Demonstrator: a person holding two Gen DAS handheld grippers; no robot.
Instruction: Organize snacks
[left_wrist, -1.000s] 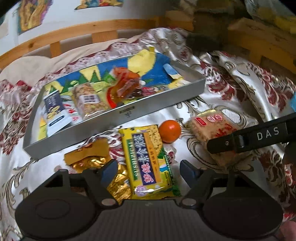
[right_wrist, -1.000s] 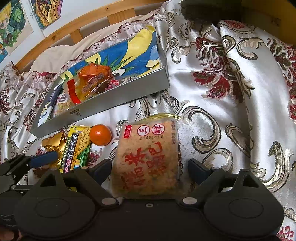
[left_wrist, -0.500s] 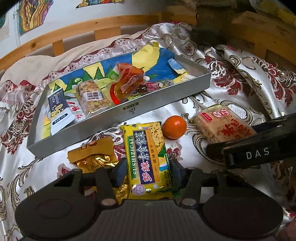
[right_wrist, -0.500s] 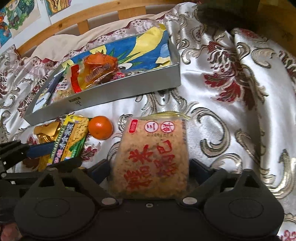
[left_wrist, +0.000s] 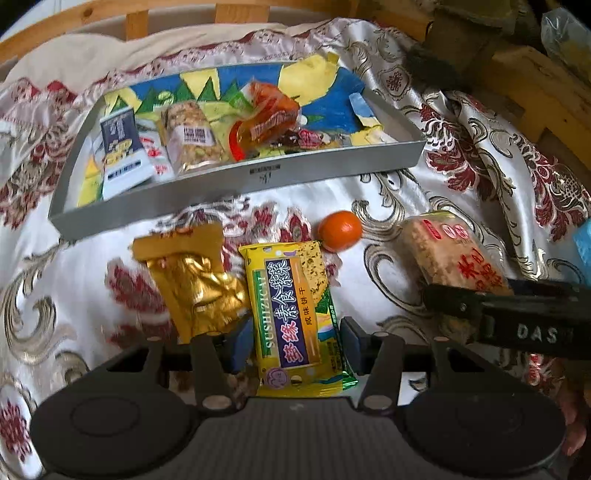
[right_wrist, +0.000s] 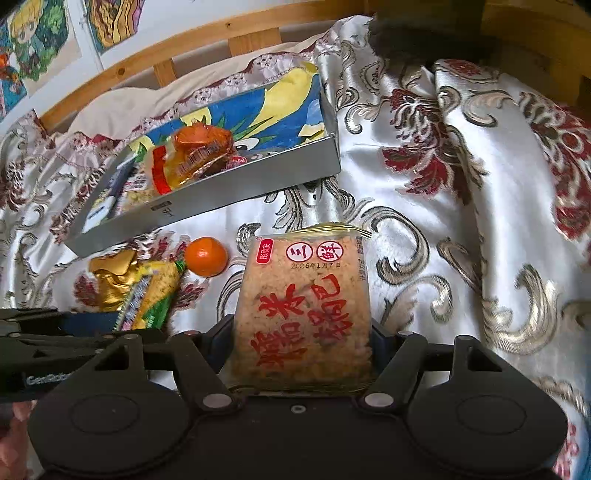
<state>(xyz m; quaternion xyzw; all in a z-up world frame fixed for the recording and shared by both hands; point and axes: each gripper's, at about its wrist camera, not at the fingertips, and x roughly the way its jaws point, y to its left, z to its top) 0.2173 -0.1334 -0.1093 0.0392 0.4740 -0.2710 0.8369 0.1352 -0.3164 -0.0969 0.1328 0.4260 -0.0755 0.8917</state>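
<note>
Left gripper was clamped on the yellow cracker pack, both blue pads pressed to the pack's long sides near its lower end. Gold foil pack lay just beside it at 9 o'clock, touching or slightly under its edge; blur there made that hard to settle. Small orange sat at 1 o'clock from the cracker pack, close to its top corner.

Right gripper had the rice cake pack between its fingers, jaws closing, pads up against both sides of the pack's lower half. The pack's far end pointed to 12 o'clock.

Grey tray sat on the floral satin cloth at 11 o'clock from both grippers, apart from the loose snacks. Inside it: a blue-and-white packet at the left end, a nut bar next to it, an orange jelly pack toward the middle. Wooden rail ran behind the cloth at 12 o'clock.
</note>
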